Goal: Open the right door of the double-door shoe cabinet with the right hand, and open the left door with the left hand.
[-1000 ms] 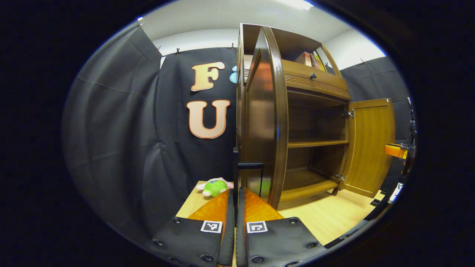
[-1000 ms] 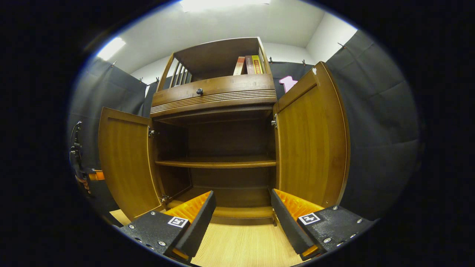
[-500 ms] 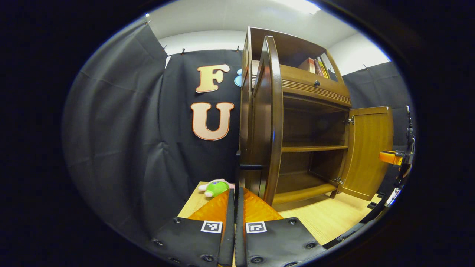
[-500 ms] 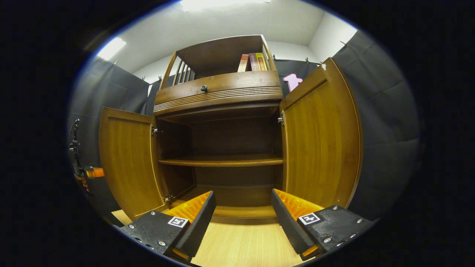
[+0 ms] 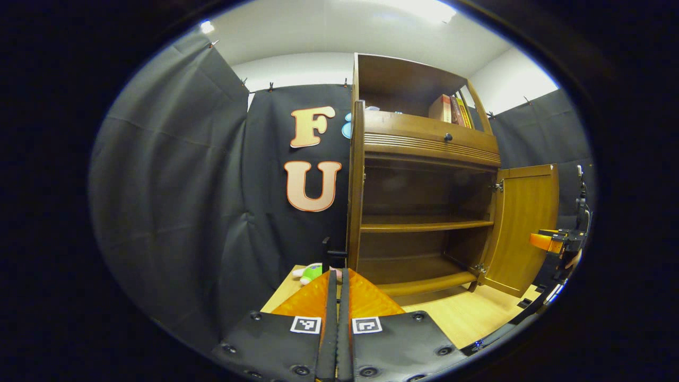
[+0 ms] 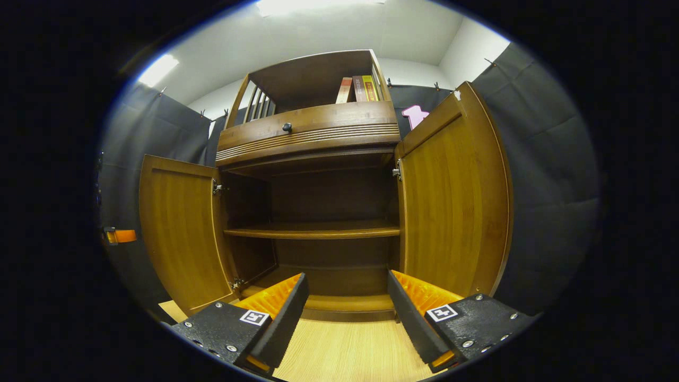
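Note:
The brown shoe cabinet (image 6: 318,138) has both lower doors standing open. In the left gripper view the left door (image 5: 354,185) is edge-on, and my left gripper (image 5: 337,277) is shut on its black handle (image 5: 330,253). The same door (image 6: 180,233) shows its inner face in the right gripper view, with the left gripper (image 6: 119,236) at its outer edge. The right door (image 6: 451,201) is swung wide. My right gripper (image 6: 345,297) hangs open before the lower compartment, touching nothing; it is also seen far off as the right gripper (image 5: 551,241) beside the right door (image 5: 522,228).
A green plush toy (image 5: 310,272) lies on the wooden floor (image 6: 345,350) left of the cabinet. Books (image 6: 360,89) stand on the top shelf above a drawer with a dark knob (image 6: 286,127). Black cloth walls close in on both sides.
The left door has swung wider with my left gripper on its handle, so it is now edge-on and the whole interior shows. The right gripper has hardly moved.

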Motion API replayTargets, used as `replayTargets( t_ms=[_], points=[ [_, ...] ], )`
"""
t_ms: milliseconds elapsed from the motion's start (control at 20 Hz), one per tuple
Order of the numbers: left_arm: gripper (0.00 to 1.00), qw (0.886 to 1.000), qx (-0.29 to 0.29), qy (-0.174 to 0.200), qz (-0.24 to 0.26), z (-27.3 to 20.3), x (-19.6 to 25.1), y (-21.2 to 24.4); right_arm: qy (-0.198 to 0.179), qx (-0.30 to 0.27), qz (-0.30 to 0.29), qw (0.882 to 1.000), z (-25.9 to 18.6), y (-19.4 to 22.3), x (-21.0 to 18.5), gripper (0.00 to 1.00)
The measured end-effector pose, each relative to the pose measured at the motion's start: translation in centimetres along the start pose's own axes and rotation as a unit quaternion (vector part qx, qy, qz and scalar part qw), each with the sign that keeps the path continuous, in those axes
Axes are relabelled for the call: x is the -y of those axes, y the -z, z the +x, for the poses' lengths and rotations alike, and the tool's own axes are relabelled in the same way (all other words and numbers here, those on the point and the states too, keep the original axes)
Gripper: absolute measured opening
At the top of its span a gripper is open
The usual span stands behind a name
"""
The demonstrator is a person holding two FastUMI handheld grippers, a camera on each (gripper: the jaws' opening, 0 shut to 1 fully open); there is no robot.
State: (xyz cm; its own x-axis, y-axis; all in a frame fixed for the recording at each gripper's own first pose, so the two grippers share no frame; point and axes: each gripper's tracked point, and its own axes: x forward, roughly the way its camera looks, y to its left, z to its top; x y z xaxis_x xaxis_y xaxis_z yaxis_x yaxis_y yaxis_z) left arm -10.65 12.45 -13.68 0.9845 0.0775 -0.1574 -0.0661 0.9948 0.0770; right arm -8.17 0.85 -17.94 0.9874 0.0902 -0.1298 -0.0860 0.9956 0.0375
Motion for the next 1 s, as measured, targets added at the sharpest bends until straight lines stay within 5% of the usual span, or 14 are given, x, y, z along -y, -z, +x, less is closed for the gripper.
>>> replayTargets(
  t_ms=[600, 700, 1000],
  points=[
    [0.72, 0.998, 0.050, 0.014, -0.022, 1.9, 6.1, -5.4, 0.011, 0.011, -0.021, 1.000, -0.1, -4.6, 1.1, 1.00],
    [0.87, 0.998, 0.051, 0.019, -0.025, 2.9, 7.2, -5.6, 0.007, 0.011, -0.019, 1.000, -0.3, -5.2, 1.0, 0.92],
    [0.95, 0.998, 0.053, 0.027, -0.013, 5.4, 9.6, -6.5, 0.013, 0.025, -0.027, 0.999, -0.6, -7.1, 1.7, 0.92]
  ],
)
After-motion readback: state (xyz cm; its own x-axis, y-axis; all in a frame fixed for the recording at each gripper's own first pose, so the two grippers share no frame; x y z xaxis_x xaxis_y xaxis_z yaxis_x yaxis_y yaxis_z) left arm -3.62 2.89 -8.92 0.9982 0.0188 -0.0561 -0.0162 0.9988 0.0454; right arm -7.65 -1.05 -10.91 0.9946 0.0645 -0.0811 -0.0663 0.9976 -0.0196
